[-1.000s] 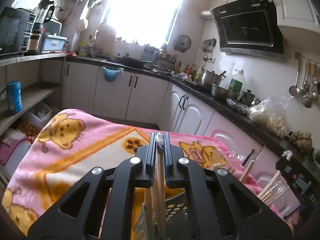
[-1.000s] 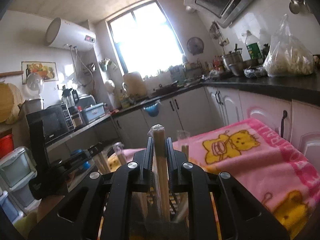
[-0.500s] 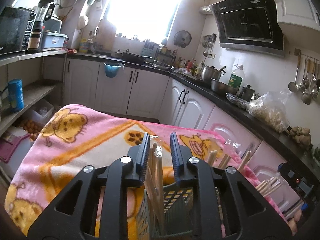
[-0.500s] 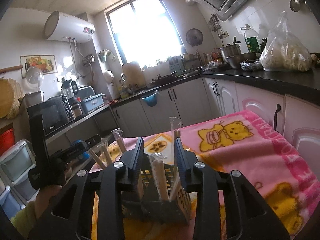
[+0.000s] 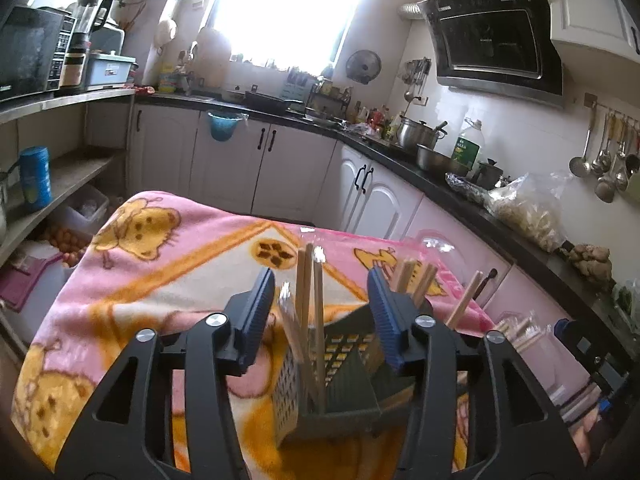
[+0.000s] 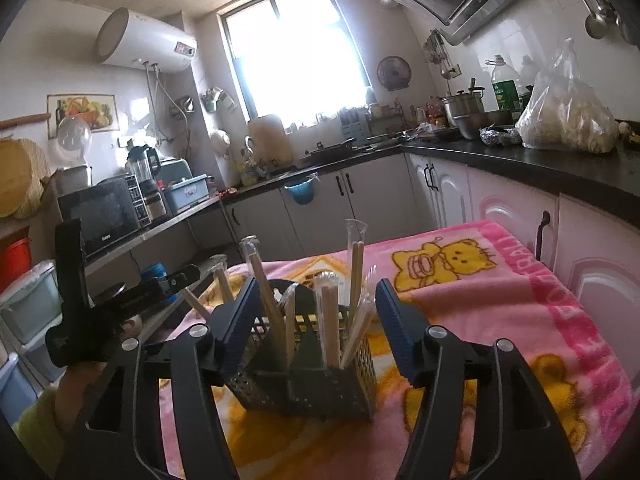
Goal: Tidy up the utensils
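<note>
Grey perforated caddy [image 6: 308, 376] sits on pink blanket [image 6: 520, 304] w/ wrapped chopsticks [image 6: 330, 320] upright inside; left gripper [image 5: 320, 312] & right gripper [image 6: 316, 316] fingers both spread wide, gripping nothing.

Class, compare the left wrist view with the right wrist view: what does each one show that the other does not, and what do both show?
Only the left wrist view shows the ladles hanging on the wall rail and the blue can on the shelf.

Only the right wrist view shows the white water heater, the fruit picture and the red bucket.

Both show an open tool, left and right, the dark utensil caddy holding wrapped chopsticks, the pink blanket, and the window.
</note>
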`<state>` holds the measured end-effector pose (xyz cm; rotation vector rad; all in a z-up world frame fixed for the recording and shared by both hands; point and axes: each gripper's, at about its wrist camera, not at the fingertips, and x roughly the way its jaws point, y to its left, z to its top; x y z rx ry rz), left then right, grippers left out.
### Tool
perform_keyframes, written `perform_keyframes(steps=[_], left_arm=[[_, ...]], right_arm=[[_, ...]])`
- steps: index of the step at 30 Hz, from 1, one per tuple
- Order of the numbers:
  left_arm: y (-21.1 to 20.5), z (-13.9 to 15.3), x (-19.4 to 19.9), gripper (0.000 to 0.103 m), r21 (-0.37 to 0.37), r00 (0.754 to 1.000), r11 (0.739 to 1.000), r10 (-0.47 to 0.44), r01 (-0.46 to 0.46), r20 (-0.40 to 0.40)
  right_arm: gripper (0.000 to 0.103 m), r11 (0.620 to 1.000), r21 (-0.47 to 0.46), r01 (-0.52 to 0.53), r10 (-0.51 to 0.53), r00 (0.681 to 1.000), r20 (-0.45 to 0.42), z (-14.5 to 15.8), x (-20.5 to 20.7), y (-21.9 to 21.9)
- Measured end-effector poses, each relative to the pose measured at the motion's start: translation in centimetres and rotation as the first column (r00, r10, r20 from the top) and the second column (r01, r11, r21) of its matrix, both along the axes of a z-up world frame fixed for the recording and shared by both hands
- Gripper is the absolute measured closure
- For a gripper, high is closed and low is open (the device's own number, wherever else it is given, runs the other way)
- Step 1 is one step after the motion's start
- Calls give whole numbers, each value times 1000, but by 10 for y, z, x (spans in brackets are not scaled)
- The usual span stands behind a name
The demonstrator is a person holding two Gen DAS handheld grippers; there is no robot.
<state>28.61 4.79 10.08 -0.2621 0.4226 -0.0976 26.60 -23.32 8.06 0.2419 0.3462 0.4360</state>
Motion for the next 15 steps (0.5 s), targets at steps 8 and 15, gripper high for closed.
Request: perform_keyframes(steps=[8,15], left_arm=[[-2,4,-27,38,1,1000,1000,-12,12,1],[-3,4,-54,17,24,1000,1000,-17,17,-5]], right_arm=[[31,1000,-22,-6,7,1000,10,2,-20,-2],[22,999,-40,-12,13,1000,18,0,-37,-3]])
